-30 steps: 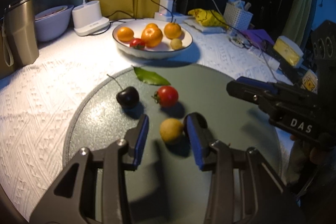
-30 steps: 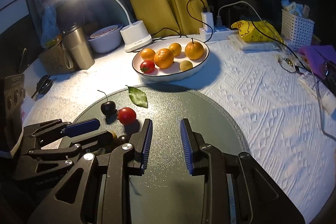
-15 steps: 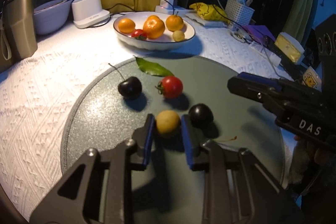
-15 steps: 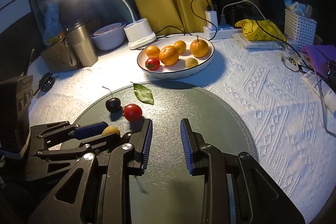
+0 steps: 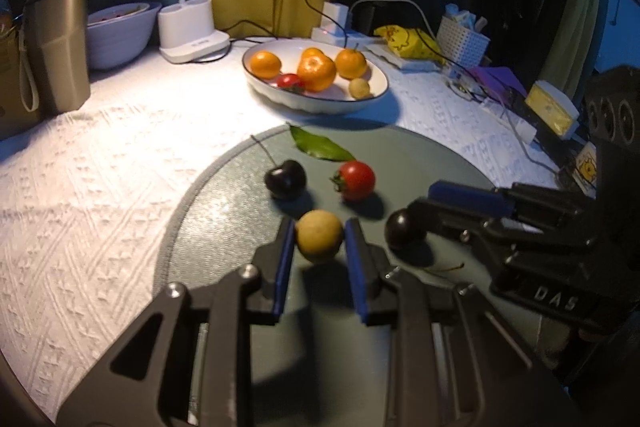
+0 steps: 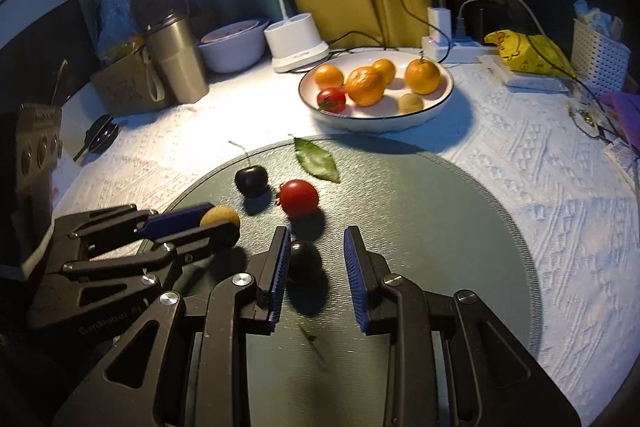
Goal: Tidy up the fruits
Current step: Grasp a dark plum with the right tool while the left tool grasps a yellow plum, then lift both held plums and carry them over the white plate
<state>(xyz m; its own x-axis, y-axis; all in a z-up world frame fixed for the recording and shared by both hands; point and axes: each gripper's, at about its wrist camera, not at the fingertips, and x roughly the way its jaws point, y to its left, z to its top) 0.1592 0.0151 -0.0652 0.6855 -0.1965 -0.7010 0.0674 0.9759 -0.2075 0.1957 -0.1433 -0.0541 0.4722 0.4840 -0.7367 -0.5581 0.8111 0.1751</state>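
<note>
The left gripper (image 5: 320, 241) pinched the yellow fruit (image 5: 319, 235) above the green mat (image 6: 420, 207), near its middle; the right gripper (image 6: 314, 259) stood open around a dark cherry (image 6: 304, 261) beside it.

Tomato (image 6: 299, 198) right of cherry (image 6: 251, 179) (touching?)

White textured tablecloth (image 6: 540, 163) covers the table, and a round grey mat (image 6: 420, 211) lies on it. At the back stand a fruit plate (image 6: 440, 99), lamp base (image 6: 296, 47), steel tumbler (image 6: 176, 63), pale bowl (image 6: 236, 47), basket (image 6: 600, 55) and yellow bag (image 6: 524, 51).
</note>
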